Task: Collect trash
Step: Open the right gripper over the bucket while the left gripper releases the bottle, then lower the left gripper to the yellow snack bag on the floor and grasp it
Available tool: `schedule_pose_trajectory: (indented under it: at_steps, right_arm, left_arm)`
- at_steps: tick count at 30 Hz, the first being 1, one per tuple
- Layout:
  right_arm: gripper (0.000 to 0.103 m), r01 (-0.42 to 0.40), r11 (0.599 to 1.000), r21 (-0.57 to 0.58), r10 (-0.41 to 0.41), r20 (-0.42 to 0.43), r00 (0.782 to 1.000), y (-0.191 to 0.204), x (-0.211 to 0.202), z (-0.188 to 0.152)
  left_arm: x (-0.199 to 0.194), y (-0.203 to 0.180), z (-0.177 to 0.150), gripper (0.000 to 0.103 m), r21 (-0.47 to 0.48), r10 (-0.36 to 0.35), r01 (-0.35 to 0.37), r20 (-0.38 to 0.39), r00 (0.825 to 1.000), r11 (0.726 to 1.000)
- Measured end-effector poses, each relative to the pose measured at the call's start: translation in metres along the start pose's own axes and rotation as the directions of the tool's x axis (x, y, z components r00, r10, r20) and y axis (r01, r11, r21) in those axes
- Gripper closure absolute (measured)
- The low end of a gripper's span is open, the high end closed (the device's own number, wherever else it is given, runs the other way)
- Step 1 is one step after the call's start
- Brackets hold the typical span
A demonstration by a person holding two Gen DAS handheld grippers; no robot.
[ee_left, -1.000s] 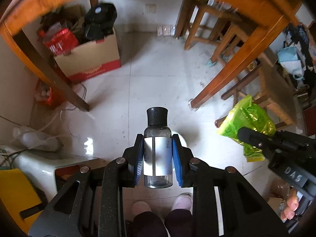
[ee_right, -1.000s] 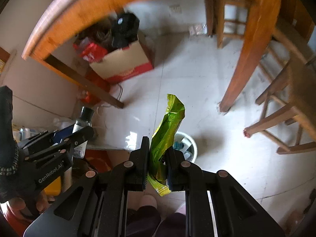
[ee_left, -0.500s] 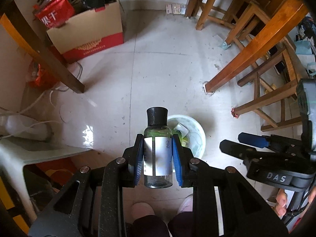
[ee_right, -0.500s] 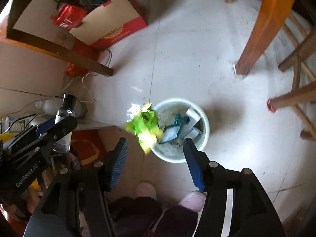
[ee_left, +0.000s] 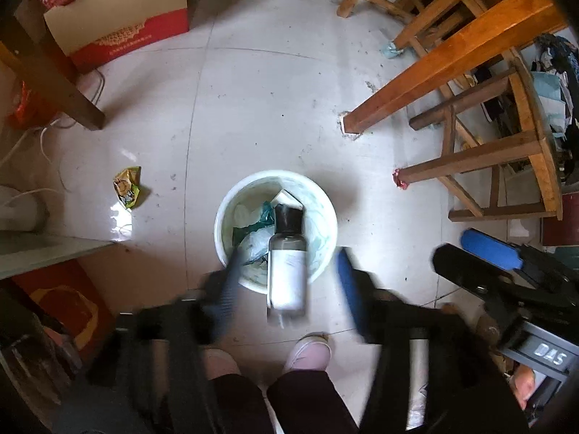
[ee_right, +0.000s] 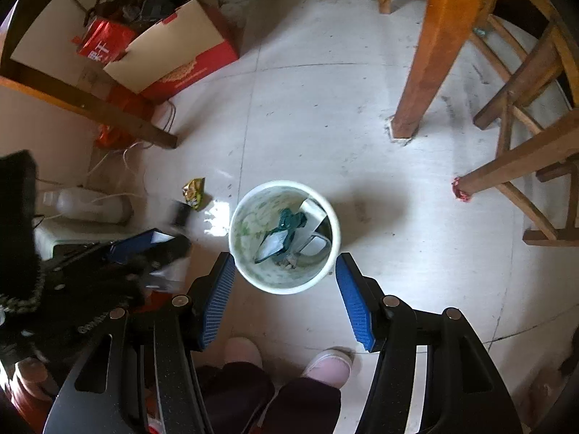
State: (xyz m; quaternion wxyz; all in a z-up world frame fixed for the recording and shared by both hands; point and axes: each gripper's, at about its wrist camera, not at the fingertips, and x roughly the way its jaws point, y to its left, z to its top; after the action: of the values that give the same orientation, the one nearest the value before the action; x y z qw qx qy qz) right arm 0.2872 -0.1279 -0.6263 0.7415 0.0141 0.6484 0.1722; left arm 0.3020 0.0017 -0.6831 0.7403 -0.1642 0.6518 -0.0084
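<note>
Now the left gripper (ee_left: pixel 286 291) has its jaws spread wide and smeared with motion, where half a second ago they pinched the clear bottle (ee_left: pixel 287 256). That bottle hangs free between them, black cap forward, blurred, over the near rim of the white trash bucket (ee_left: pixel 327 249); I judge it is falling in, though it could clip the rim. The right gripper (ee_right: pixel 284 294), shut on a green snack wrapper (ee_right: pixel 194 187) a second ago, also gapes wide and empty above the bucket (ee_right: pixel 334 249). The wrapper missed: it lies on the tiled floor (ee_right: pixel 325 115) left of the bucket and will need picking up again. Only the left wrist view shows the bottle clearly. The right wrist view gives an unobstructed look at the paper and teal scraps already in the bucket.
</note>
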Motion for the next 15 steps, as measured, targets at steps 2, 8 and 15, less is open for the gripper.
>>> schedule_pose_trajectory:
  at_steps: [2,8,15]
  right_arm:
    - [0.048,0.008,1.0,0.003,-0.009,0.011,1.0,-0.002,0.004,-0.002]
    - [0.048,0.023,1.0,0.0,-0.023,0.037,0.999,-0.004,0.023,-0.01]
    - [0.048,0.034,0.999,-0.011,-0.033,0.077,0.996,-0.01,0.067,-0.011]
  left_arm:
    - [0.005,0.003,0.001,0.044,0.0,0.012,-0.012,0.006,1.0,1.0]
    - [0.027,0.045,0.004,0.044,-0.062,0.032,-0.03,0.032,0.999,0.998]
    - [0.082,0.165,0.017,0.044,-0.277,0.159,-0.129,0.087,0.984,0.952]
